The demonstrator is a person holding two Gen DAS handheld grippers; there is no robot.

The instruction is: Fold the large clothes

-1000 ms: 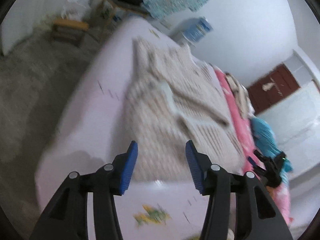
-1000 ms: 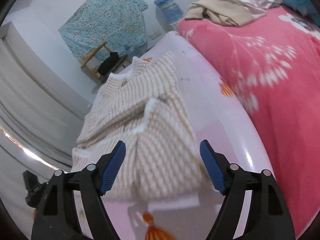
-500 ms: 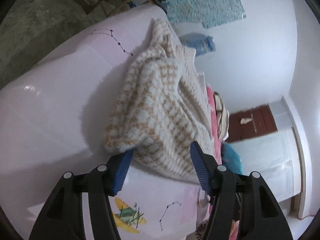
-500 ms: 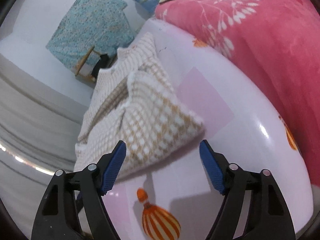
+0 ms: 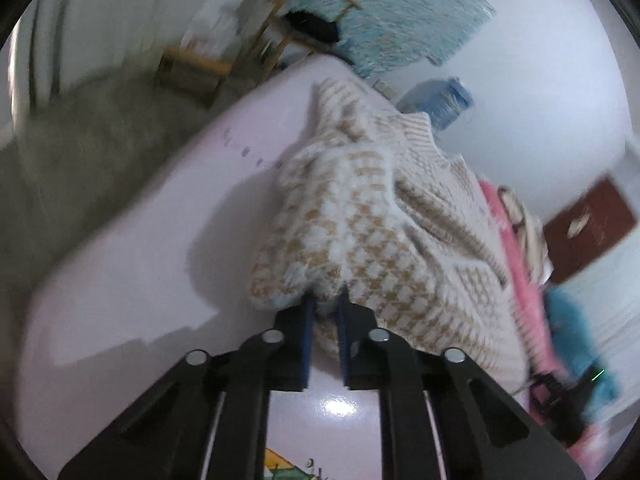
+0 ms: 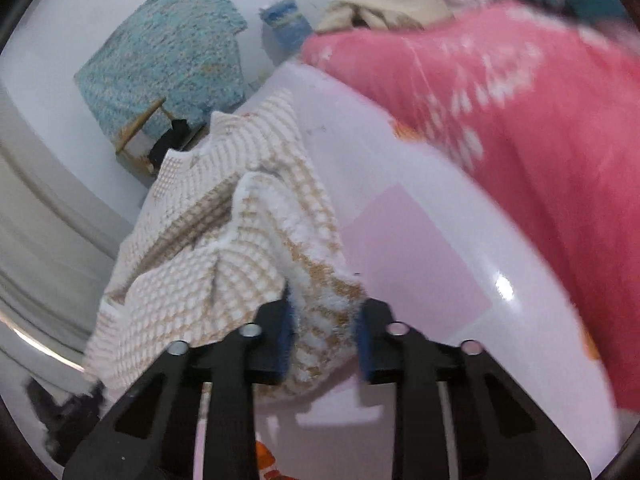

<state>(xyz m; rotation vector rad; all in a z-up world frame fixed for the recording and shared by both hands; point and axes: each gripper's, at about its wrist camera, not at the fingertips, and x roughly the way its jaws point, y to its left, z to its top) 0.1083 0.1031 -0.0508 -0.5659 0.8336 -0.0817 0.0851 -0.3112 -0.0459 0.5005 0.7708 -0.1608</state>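
A beige-and-white checked knit sweater [image 5: 360, 220] lies bunched on a pale lilac bed sheet [image 5: 160, 240]. My left gripper [image 5: 324, 304] is shut on its near hem, and the fabric puckers up around the blue pads. In the right wrist view the same sweater [image 6: 224, 248] rises in a fold toward the camera. My right gripper [image 6: 324, 308] has its jaws closing, with a thick bunch of the near corner filling the gap between the pads. The far neck end rests on the sheet [image 6: 420, 260].
A pink flowered blanket [image 6: 520, 120] with a heap of clothes [image 6: 400, 8] covers the right half of the bed. A wooden chair [image 5: 288, 32] and a teal cloth [image 5: 380, 12] stand beyond the bed's far end. Grey floor [image 5: 80, 152] lies to the left.
Both grippers came down onto the sweater's near edge and closed from wide open. The hem is now bunched between each pair of pads and lifts slightly.
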